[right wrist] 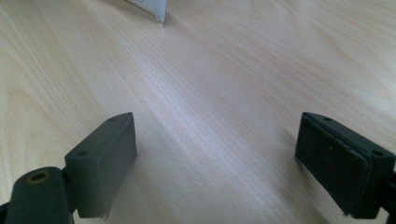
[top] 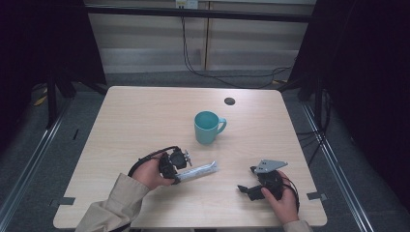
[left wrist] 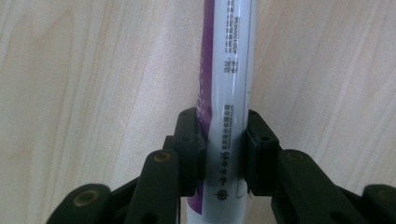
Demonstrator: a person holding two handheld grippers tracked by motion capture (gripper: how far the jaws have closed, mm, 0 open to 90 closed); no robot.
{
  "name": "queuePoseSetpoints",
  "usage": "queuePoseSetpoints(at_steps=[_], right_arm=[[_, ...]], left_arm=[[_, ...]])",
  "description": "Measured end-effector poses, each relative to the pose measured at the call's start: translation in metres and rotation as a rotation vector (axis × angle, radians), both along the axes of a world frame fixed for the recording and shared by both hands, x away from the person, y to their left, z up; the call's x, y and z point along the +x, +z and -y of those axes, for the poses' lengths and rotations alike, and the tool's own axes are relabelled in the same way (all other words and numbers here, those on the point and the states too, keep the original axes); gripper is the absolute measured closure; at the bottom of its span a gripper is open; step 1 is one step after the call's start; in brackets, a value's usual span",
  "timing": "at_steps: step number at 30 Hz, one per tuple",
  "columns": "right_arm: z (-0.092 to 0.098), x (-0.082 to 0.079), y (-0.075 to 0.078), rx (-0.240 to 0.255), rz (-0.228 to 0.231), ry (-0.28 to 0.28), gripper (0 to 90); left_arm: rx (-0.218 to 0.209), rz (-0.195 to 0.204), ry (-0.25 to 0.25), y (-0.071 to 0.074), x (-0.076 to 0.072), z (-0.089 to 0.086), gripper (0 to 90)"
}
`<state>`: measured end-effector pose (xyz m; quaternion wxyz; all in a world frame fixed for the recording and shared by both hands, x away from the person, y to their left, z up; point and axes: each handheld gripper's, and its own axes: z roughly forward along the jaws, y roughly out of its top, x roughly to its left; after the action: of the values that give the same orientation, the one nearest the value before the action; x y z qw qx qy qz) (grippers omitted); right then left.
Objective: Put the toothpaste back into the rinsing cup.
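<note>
Left tongs [left wrist: 224, 149] clenched on the white-and-purple plastic squeeze tube [left wrist: 227, 93]. Both pads press the tube's sides near its lower end; the tube wall is pinched in slightly between them. In the left gripper view the tube runs straight away from the tongs, lying flat along the pale wood-grain table [left wrist: 70, 93], printed text facing up.

High view: left tongs [top: 180, 166] sit low on the table at the person's near-left side, and the tube [top: 198, 171] points out from them to the right and slightly away, its crimped flat end farthest from the tongs.

Right tongs [right wrist: 215, 158] released: jaws spread wide, nothing between them, bare table underneath. The tube's flat end [right wrist: 152, 8] shows just ahead of them at the top edge of the right gripper view, well apart from both pads. In the high view the right tongs [top: 247, 189] rest at near-right, aimed left toward the tube, with a grey three-cornered plate on top.

Farther out, beyond both tongs: a teal ceramic mug [top: 208, 126], upright, handle to the right, well apart from the tube. Past it, a small dark round grommet [top: 229, 101] near the table's far edge.
</note>
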<state>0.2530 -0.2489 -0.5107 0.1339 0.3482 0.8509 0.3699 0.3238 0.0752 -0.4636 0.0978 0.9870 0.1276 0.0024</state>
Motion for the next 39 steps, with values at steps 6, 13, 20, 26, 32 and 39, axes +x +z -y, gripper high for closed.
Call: queuePoseSetpoints(at_steps=[6,13,20,26,32,39], right_arm=[[0.000,0.000,0.000,0.000,0.000,0.000,11.8],[0.000,0.000,0.000,0.000,0.000,0.000,11.8],[0.000,0.000,0.000,0.000,-0.002,-0.001,11.8],[0.000,0.001,0.000,0.004,0.002,-0.022,15.1],[0.000,0.006,0.005,0.018,0.001,-0.046,16.7],[-0.005,0.008,0.014,0.062,0.007,-0.042,17.9]], left_arm=[[-0.008,0.012,0.003,0.002,-0.004,-0.002,71.4],[-0.084,0.037,0.041,0.007,-0.005,-0.011,71.6],[-0.129,0.055,0.077,0.010,-0.006,-0.019,71.7],[-0.216,0.084,0.117,0.017,-0.006,-0.024,72.1],[-0.263,0.103,0.129,0.021,-0.007,-0.024,72.2],[-0.295,0.109,0.149,0.022,-0.009,-0.022,72.4]])
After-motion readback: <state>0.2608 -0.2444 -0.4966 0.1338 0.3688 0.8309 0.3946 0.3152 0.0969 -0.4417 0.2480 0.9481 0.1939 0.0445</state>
